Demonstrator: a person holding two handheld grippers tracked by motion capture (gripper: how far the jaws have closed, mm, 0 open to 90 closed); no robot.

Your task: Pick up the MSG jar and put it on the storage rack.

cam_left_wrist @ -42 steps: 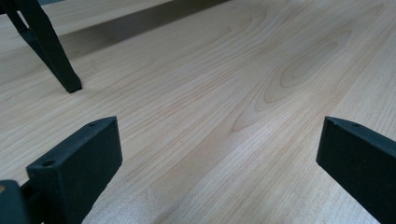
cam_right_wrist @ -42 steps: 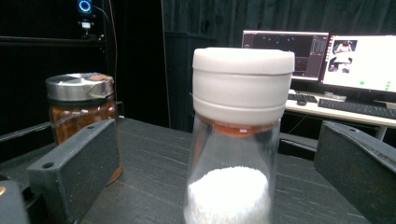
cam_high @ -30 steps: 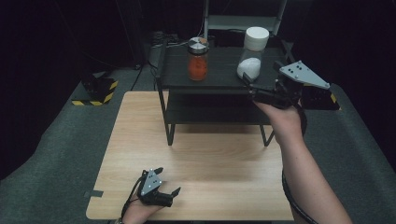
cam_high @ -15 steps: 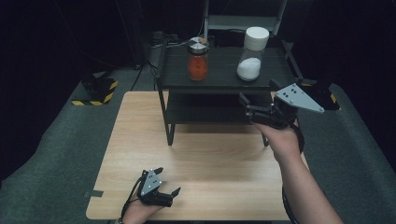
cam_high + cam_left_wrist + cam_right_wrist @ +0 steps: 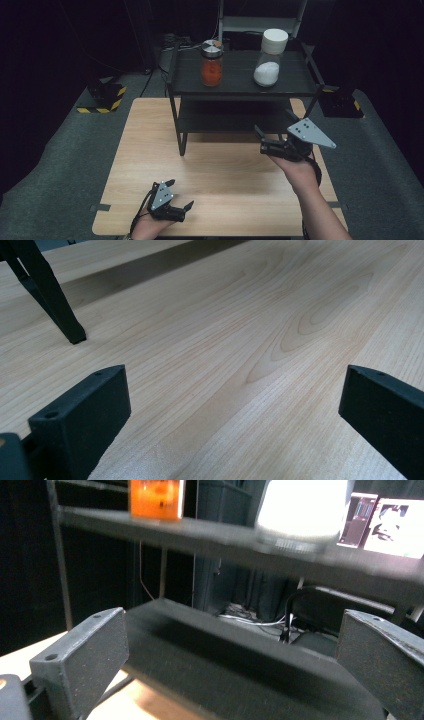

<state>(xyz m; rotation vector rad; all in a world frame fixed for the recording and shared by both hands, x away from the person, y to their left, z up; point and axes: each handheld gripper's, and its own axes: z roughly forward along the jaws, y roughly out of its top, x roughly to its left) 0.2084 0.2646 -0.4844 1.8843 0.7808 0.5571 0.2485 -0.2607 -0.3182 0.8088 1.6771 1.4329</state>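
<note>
- Two jars up top on black shelf (image 5: 240, 82): metal-lid jar (image 5: 212, 64) with orange stuff, white-cap jar (image 5: 270, 59) part full of white powder.
- Right gripper (image 5: 261, 140) spread, empty, below shelf front.
- Left gripper (image 5: 181, 194) spread, low over wooden table (image 5: 225, 175).

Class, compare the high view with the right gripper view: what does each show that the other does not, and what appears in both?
High view alone: the wooden table, the left gripper resting open near its front edge, the right gripper held open in front of the rack, and the jars' lids.
Right gripper view alone: cables on the floor behind the rack and lit screens at upper right.
Both: the black two-shelf rack, with the orange-filled jar and the white-filled jar on its top shelf.
</note>
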